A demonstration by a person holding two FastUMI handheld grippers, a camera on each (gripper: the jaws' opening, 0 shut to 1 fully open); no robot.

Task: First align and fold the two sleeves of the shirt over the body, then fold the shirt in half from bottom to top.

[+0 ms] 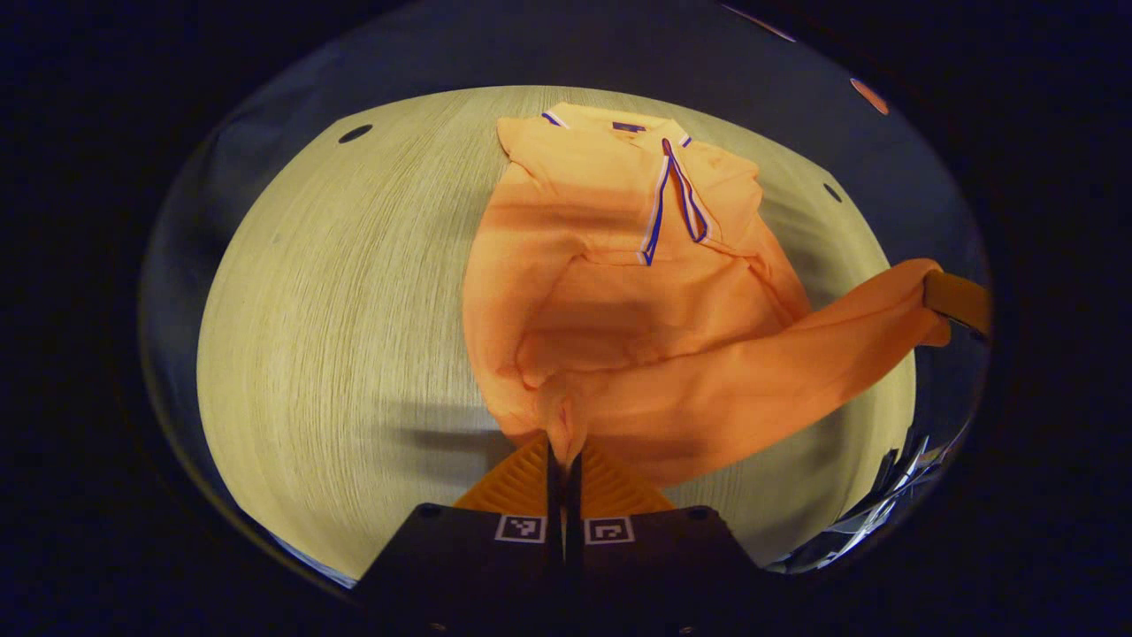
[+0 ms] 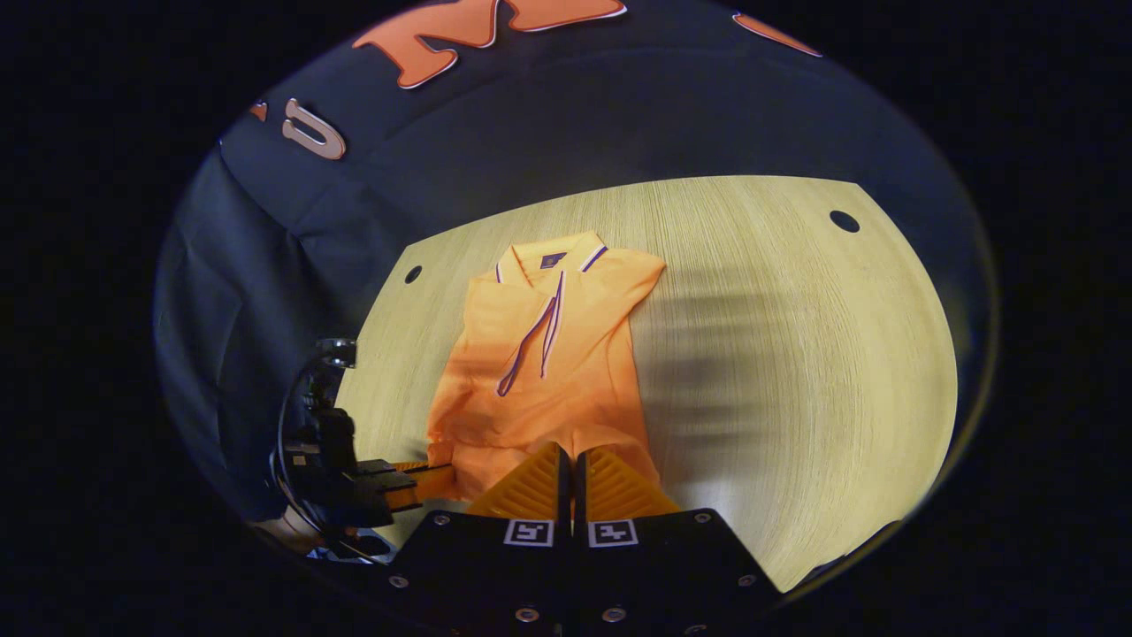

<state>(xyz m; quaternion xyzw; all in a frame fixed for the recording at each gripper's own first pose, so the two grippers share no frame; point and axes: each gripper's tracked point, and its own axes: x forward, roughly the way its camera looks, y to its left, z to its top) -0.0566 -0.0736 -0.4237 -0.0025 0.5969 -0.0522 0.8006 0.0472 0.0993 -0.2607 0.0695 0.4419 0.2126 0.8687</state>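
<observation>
in the left gripper view, the left gripper (image 1: 563,460) has its jaws clenched on a pinch of the bottom hem of the orange shirt (image 1: 610,292), the cloth squeezed between both fingers. the shirt lies on the pale wooden table (image 1: 336,310) with its collar (image 1: 619,124) toward the far edge and both sleeves already folded over the body. the hem is lifted and stretched across toward the right edge of the table, where the right gripper (image 1: 959,301) holds its other corner. in the right gripper view, the right gripper (image 2: 570,469) is likewise clamped on the shirt's (image 2: 539,372) bottom edge, the fabric caught between its fingers, collar (image 2: 553,252) pointing to the far edge. the left gripper (image 2: 424,482) shows near the table's (image 2: 796,354) left edge, gripping the hem's other corner.
</observation>
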